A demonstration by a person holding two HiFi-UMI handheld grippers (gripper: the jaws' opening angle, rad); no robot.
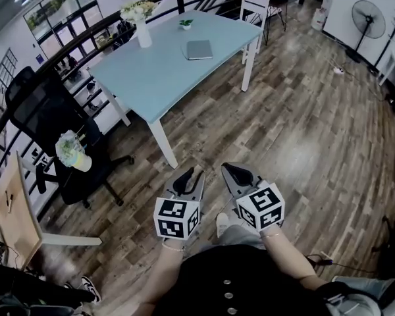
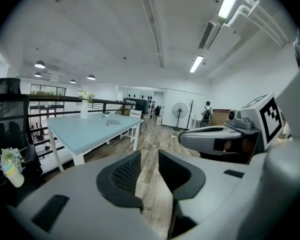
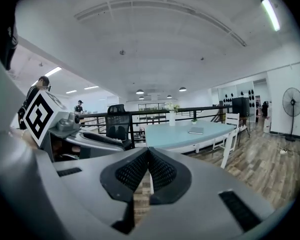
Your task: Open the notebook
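The grey notebook (image 1: 199, 49) lies closed on a light blue table (image 1: 151, 78), far ahead of both grippers. It shows small in the left gripper view as the notebook (image 2: 114, 122) and in the right gripper view as the notebook (image 3: 195, 131). My left gripper (image 1: 189, 174) is held over the wooden floor with its jaws apart and nothing between them; floor shows through the gap of the left gripper (image 2: 149, 165). Beside it, my right gripper (image 1: 232, 170) has its jaws together and empty, as the right gripper (image 3: 148, 159) view confirms.
A white vase of flowers (image 1: 142, 25) and a small potted plant (image 1: 185, 24) stand on the table. A white chair (image 1: 254, 8) is at its far end. A black office chair (image 1: 49, 120) and a wooden desk (image 1: 13, 209) are at left, a standing fan (image 1: 368, 18) far right.
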